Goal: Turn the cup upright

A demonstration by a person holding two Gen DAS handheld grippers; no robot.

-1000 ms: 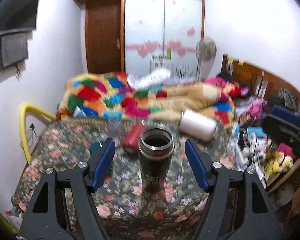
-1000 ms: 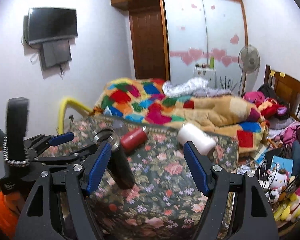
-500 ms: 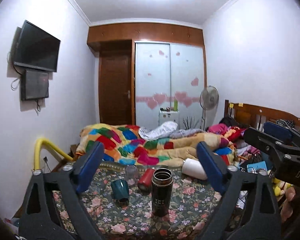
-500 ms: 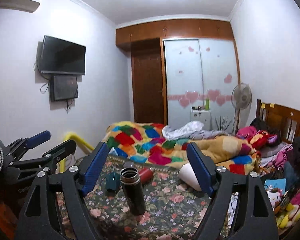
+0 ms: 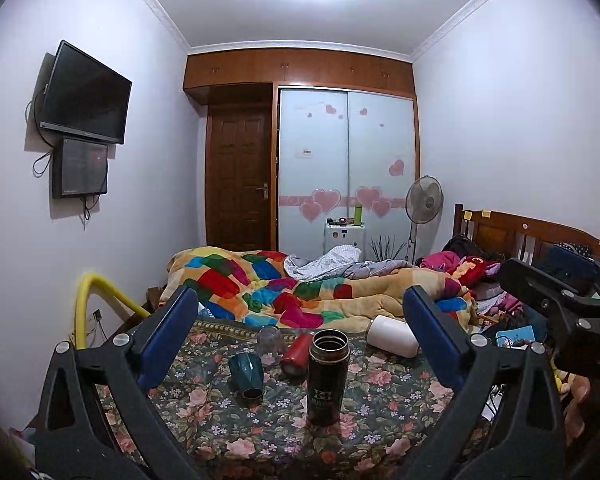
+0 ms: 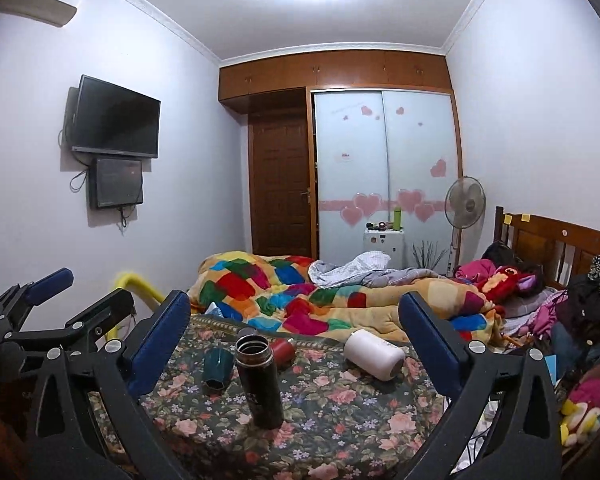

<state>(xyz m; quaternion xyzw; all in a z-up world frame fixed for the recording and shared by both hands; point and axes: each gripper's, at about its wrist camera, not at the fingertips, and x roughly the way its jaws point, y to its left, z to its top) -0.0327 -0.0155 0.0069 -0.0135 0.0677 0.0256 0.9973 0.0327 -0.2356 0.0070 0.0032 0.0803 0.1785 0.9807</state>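
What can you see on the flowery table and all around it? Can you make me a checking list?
Surface: flowery table, cloth-covered.
Job's things: black flask upright, mouth open; teal cup, red bottle and white bottle lying down; clear glass mouth down.
Clutter: toys right of table.
Tongs: left tongs open, empty; right tongs open, empty.
Cables: cords under wall TV.
Surroundings: bed with patchwork quilt, fan, wardrobe.

Left gripper point(image 5: 300, 340): my blue fingers are wide apart, holding nothing, up above the flowery table point(image 5: 380, 408).
Right gripper point(image 6: 296, 340): wide apart too, empty, above the same table, beside my left one.
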